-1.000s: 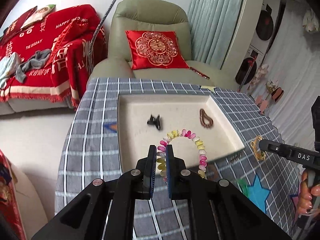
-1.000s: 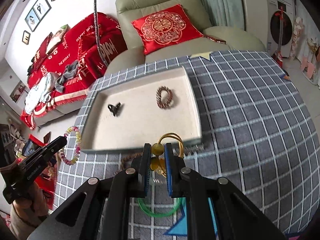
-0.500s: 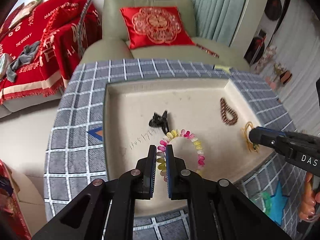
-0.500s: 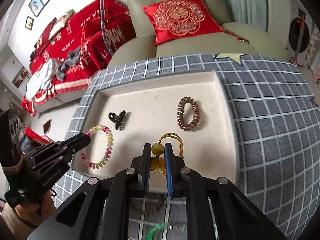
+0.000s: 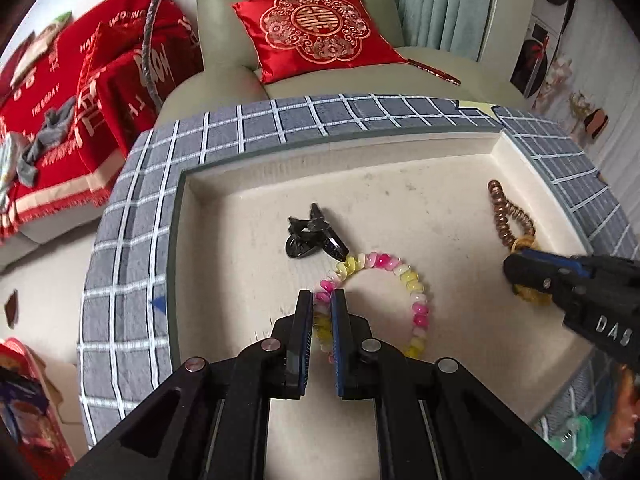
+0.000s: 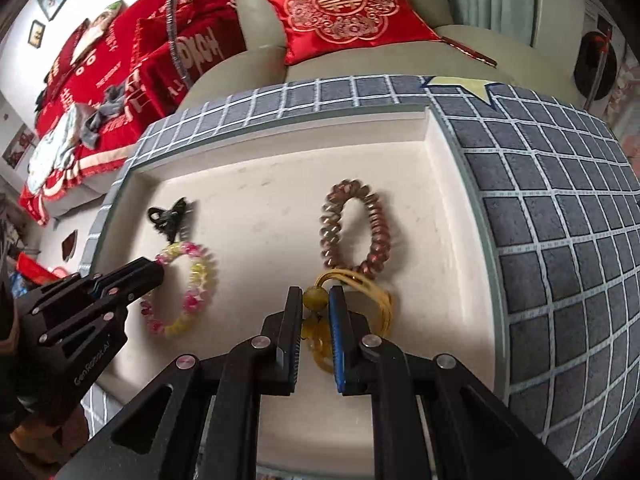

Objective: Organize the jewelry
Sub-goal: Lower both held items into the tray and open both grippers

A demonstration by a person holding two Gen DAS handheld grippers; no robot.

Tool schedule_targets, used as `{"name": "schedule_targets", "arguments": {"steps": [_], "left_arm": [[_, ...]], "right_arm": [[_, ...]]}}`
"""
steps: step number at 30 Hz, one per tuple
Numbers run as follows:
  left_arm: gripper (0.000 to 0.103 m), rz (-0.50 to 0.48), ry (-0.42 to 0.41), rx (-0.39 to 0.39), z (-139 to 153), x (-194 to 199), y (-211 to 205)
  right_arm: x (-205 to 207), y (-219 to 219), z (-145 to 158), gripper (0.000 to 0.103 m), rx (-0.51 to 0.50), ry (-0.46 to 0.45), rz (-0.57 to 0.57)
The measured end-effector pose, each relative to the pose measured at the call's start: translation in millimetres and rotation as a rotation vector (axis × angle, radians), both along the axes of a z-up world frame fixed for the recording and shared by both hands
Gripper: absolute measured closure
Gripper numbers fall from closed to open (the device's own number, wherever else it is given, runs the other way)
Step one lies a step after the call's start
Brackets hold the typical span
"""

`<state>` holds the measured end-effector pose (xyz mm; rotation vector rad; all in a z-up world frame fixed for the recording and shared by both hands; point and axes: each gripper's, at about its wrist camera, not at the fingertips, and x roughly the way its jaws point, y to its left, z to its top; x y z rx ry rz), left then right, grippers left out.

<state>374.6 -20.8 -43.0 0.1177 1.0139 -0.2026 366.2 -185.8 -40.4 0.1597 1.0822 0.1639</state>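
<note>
Hovering over a cream tray (image 5: pixel 400 168), both claws point steeply down into it. The left claw (image 5: pixel 322 312) is clenched on a pink-and-yellow coil band (image 5: pixel 416 300), its two pads pinching the near-left part of the loop; the rest of the ring fans out ahead and to the right of the fingertips, low over the tray floor, though I cannot tell whether it touches. Just ahead of that claw, slightly left, a black clip (image 5: pixel 312 236) lies on the tray, its tip meeting the far edge of the band.

The right claw (image 6: pixel 314 312) is clenched on a yellow tie (image 6: pixel 376 296), gripping it at an amber bead between the pads; its thin cord loops out to the right of the fingertips and some of it hangs below them. Directly ahead of this claw a brown coil band (image 6: pixel 352 232) lies flat on the tray, its near end touching or overlapping the tie's loop.

Seen from the right claw, the left one sits well off to the left with its band beside the clip. The tray rests on a desk covered in a grey checked cloth (image 6: pixel 560 220). Beyond it stands a pale green armchair (image 5: pixel 224 40) with a red cushion (image 5: pixel 316 28).
</note>
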Motion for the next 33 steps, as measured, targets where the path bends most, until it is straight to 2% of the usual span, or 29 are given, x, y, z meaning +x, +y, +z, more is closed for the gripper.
{"name": "schedule_targets", "arguments": {"steps": [5,11,12,13,14,16,26,33], "left_arm": [[0.079,-0.006,-0.040,0.048,-1.3,1.2,-5.5],[0.079,0.003,-0.051,0.040,-0.7,-1.2,-2.7],[0.079,0.005,-0.049,0.039,-0.2,-1.7,-2.7],[0.079,0.009,-0.048,0.038,0.1,-1.6,-2.4],[0.079,0.014,-0.049,0.038,0.4,-2.0,-1.9],[0.079,0.018,-0.051,0.043,0.4,-2.7,-2.1],[0.079,-0.005,-0.074,0.067,-0.7,-3.8,-6.7],[0.079,0.003,-0.087,0.037,1.8,-3.6,-4.3]], "right_arm": [[12.6,-4.9,-0.3,0.088,0.016,-0.005,-0.024],[8.8,-9.9,-1.5,0.086,0.063,0.002,-0.038],[8.3,-10.5,-1.5,0.084,0.067,0.005,-0.041],[7.7,-11.7,-1.0,0.075,0.074,0.007,-0.044],[7.0,-12.4,-0.5,0.062,0.080,0.006,-0.046],[5.5,-13.4,2.0,0.055,0.096,-0.004,-0.045],[-6.1,-16.9,23.4,0.055,0.163,-0.054,-0.068],[-13.3,-22.4,34.4,0.055,0.168,-0.075,-0.080]]}}
